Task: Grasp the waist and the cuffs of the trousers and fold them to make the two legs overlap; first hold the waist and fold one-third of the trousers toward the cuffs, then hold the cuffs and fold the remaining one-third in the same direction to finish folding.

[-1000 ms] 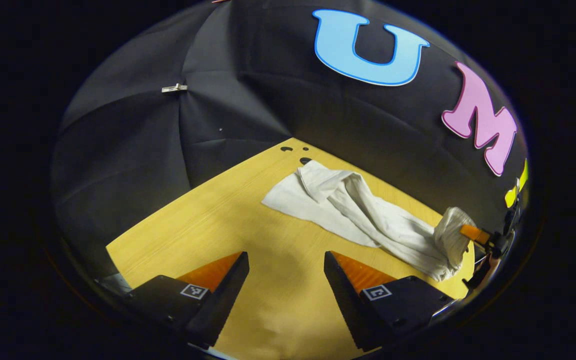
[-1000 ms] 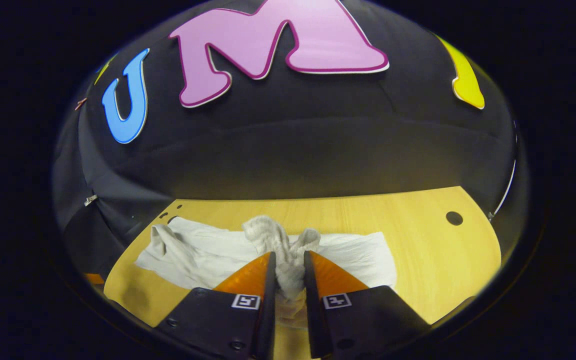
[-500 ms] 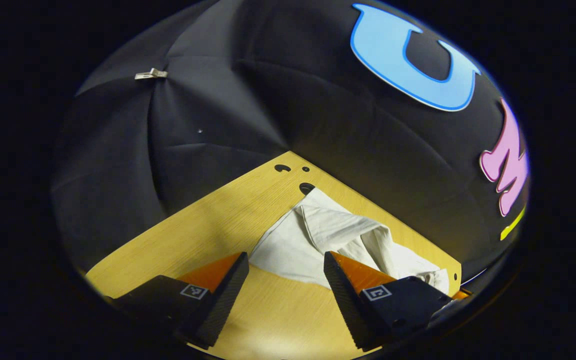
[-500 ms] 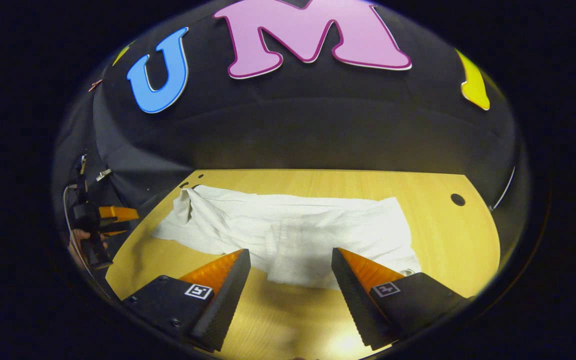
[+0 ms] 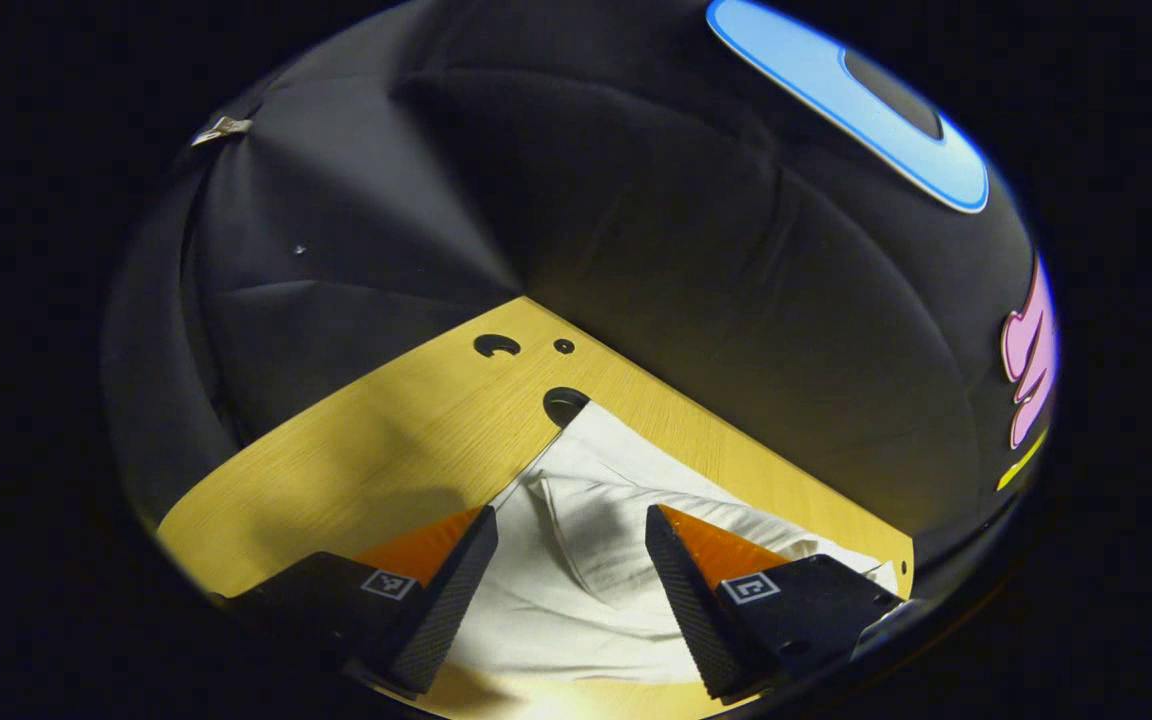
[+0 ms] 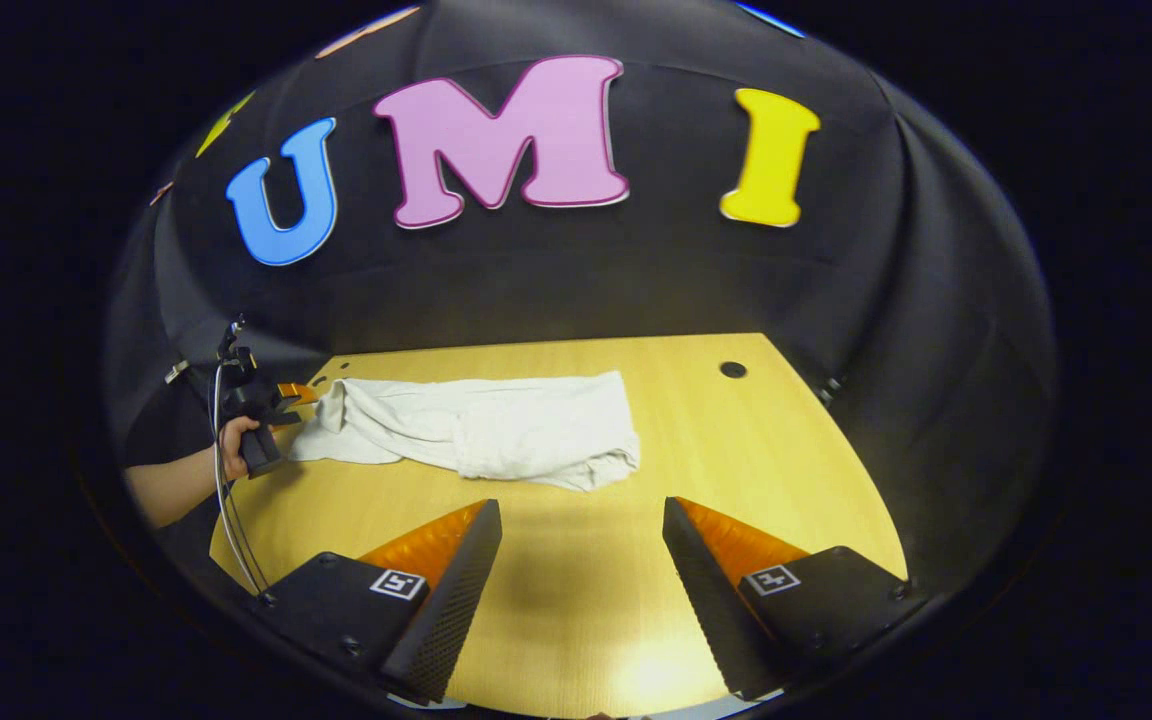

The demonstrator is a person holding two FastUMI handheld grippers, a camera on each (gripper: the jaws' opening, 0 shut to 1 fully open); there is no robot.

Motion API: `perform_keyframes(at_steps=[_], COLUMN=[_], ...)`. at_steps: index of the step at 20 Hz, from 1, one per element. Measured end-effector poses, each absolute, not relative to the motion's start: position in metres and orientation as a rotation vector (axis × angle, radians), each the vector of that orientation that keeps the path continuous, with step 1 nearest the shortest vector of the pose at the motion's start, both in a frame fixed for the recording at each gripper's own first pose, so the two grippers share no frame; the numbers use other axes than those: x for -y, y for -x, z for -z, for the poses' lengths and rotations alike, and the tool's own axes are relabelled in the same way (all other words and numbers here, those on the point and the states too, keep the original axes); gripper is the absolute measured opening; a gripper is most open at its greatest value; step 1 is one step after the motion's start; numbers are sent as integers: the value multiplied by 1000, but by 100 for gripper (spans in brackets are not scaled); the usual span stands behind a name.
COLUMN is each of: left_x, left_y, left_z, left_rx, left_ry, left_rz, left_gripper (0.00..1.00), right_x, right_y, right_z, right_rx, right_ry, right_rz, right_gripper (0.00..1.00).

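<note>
Now right gripper (image 6: 576, 545) released, backed off from crumpled white cloth trousers (image 6: 496, 432) on yellow wooden table (image 6: 736, 470); left gripper (image 5: 568, 560) spread wide, closing over trousers' end nearest table corner. Next grasp pending.

trousers (image 6: 481, 430): lying on the table (image 6: 736, 450), toward its back left
left gripper (image 6: 286, 392): at the trousers' left end
right gripper (image 6: 581, 590): in front of them, well apart

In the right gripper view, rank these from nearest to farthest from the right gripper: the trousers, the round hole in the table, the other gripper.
From the right gripper, open at the bottom of the view:
1. Trousers, straight ahead on the table, nearest.
2. Left gripper, far left at the trousers' end, held by a hand.
3. Round hole, ahead to the right near the back edge. The last two are close to call.
</note>
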State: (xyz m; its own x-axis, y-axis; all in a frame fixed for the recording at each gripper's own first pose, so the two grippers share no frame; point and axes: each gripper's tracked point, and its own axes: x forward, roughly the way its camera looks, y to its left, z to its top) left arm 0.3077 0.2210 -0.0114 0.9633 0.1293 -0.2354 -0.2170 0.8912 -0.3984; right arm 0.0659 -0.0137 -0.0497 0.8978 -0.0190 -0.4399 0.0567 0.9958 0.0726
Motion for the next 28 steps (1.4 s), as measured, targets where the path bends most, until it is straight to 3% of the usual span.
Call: perform_keyframes(at_steps=[5, 10, 11, 13, 15, 18, 19, 20, 23, 28], left_x=[-223, -216, -210, -204, -199, -194, -193, -191, -190, -189], left_y=[-316, -326, -330, -331, -331, -333, -334, -334, -330, -311], left_z=[34, 45, 45, 44, 44, 42, 43, 43, 41, 5], left_rx=[-290, -352, -356, -357, -356, -354, -353, -355, -359, -248], left_ry=[243, 68, 55, 52, 61, 55, 46, 38, 35, 227], left_rz=[-255, -250, -218, -200, -189, -179, -180, -183, -195, -188], left_gripper=[95, 92, 85, 59, 52, 30, 17, 18, 6, 5], right_x=[26, -5, -6, -4, -4, 9, 13, 15, 21, 33], right_y=[-15, -5, -6, -9, -5, -2, -1, 1, 3, 3], right_z=[80, 100, 97, 89, 88, 90, 91, 94, 99, 99], right_rx=[-518, -559, -546, -510, -510, -515, -519, -524, -530, -531], right_ry=[-154, -209, -207, -216, -209, -199, -207, -217, -215, -202], right_rz=[147, 105, 110, 122, 117, 134, 143, 150, 162, 168], right_gripper=[100, 99, 100, 100, 99, 99, 99, 99, 99, 100])
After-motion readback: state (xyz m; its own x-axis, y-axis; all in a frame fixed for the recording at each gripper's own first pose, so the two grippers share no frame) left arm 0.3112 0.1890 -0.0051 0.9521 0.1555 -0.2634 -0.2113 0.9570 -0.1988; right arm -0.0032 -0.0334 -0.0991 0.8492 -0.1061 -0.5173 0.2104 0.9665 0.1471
